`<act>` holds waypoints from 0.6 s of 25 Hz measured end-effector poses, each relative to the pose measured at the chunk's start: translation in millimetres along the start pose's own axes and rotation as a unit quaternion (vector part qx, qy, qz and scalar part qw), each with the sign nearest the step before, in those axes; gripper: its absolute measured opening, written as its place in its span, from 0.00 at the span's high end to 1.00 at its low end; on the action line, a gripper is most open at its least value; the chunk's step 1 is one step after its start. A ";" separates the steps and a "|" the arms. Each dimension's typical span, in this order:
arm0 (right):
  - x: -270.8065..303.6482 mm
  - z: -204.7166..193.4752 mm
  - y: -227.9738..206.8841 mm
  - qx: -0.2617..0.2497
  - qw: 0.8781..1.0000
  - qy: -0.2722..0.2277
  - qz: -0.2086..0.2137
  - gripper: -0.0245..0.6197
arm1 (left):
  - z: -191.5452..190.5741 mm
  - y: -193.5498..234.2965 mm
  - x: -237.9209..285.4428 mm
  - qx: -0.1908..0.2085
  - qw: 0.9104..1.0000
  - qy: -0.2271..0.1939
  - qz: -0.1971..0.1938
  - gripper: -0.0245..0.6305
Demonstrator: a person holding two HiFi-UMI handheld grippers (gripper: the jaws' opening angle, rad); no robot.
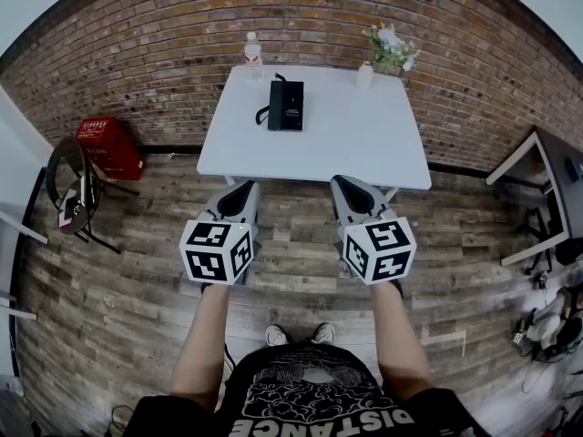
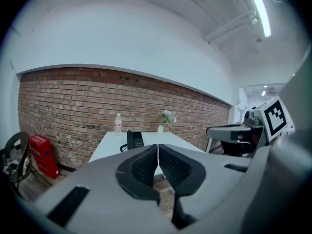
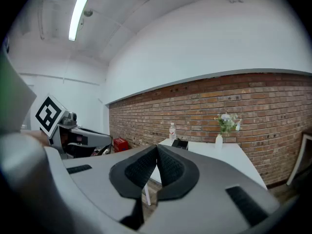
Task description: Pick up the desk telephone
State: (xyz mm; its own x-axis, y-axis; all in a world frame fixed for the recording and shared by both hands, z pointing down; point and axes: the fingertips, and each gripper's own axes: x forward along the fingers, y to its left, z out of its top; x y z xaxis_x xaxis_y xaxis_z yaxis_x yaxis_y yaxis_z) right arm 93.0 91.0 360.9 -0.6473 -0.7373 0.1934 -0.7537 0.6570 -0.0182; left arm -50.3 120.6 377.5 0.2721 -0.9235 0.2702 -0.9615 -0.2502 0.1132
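Brick wall (image 1: 301, 16) backs the white desk (image 1: 355, 144) at upper centre. Left tool (image 1: 242, 189) and right tool (image 1: 344, 186) are held over the wood floor (image 1: 137, 271) short of the desk, jaws fully closed with nothing between them. The shirt (image 1: 319, 399) reads "DISTANCE". The desk telephone (image 1: 286, 106) lies at the desk's upper left, long axis running up-frame toward the wall.

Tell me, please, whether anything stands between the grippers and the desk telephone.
Nothing visible does: bare table lies before the desk telephone; the water bottle and flower vase stand farther back, near the wall.
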 end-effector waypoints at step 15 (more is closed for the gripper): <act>24.8 -5.5 28.8 0.002 1.000 0.009 -0.024 0.96 | -5.7 35.5 3.0 -0.005 0.999 -0.003 -0.042 0.94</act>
State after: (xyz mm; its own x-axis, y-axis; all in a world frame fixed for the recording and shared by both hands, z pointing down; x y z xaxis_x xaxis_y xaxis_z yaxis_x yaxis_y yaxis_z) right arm 55.9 92.5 370.5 -0.6076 -0.7652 0.2126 -0.7849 0.6195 -0.0131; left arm -83.5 110.6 387.8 0.3520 -0.9008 0.2543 -0.9347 -0.3243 0.1451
